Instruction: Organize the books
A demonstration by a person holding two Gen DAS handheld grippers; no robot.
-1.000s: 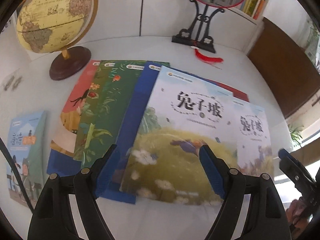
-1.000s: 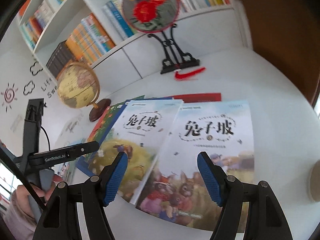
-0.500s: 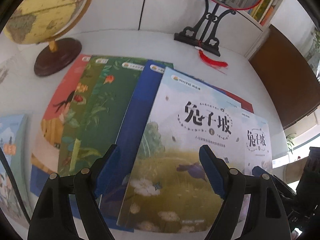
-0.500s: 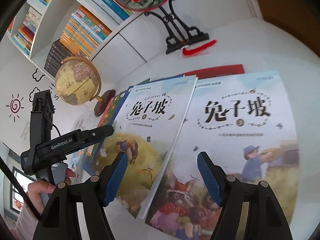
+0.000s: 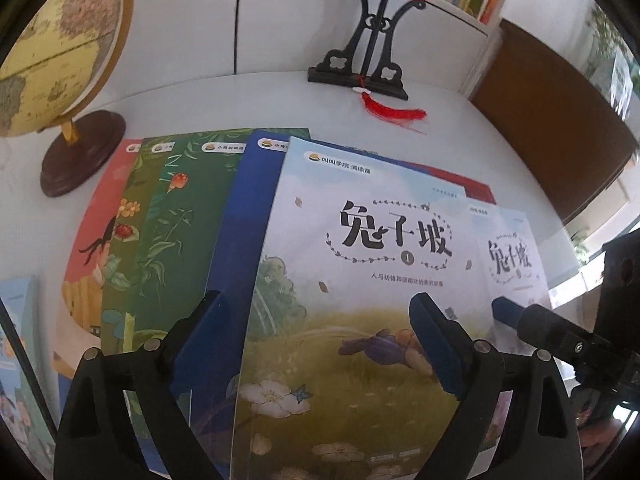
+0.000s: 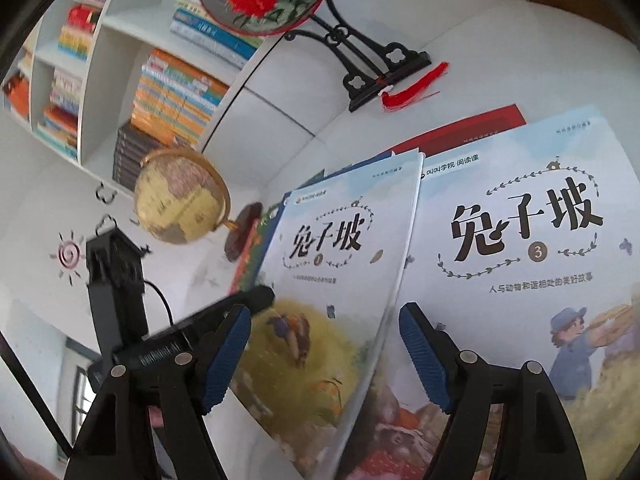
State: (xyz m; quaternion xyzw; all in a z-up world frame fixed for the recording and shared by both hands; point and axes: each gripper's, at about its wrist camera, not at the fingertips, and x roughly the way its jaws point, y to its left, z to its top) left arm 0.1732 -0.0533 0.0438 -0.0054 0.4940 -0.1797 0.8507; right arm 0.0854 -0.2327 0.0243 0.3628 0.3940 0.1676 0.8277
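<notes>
— Starting nearest: how about the left claw (image 5: 318, 308)?
— Spread wide, jaws just opened further, pinching nothing. Hangs over the lower part of the volume 1 book (image 5: 360, 280), tilted steeply down at it; cannot tell any touch.
— And the right claw (image 6: 324, 316)?
— Also spread, gripping nothing. Straddles the seam where volume 1 laps over the left edge of the volume 3 book (image 6: 520, 240).
— So where to find the books?
— Flat on the white counter (image 5: 240, 100), fanned like cards: volume 1 on top, then a blue book (image 5: 240, 240), a green book (image 5: 180, 220) and a pink book (image 5: 100, 232) stepping off to the left, with a red book (image 6: 460, 132) peeking out behind. Separately, one small book (image 5: 16, 340) at the far left edge.
— Handling?
— Probably light, thin and floppy, judging by the slim paperback edges. Glossy covers, so likely to slide over one another rather than lift cleanly. Would bend if pinched at one corner.
— Best place to grab, then?
— Along volume 1's free right edge, where it rides up over volume 3: slip one finger under, one on top. Alternatively, push the fan together from both sides to square it.
— Anything to avoid farther back?
— A globe (image 5: 52, 40) just beyond the pink book, a fan stand (image 5: 360, 72) with a red tassel (image 5: 392, 112) near the back, and the full bookshelf (image 6: 120, 60) behind.
</notes>
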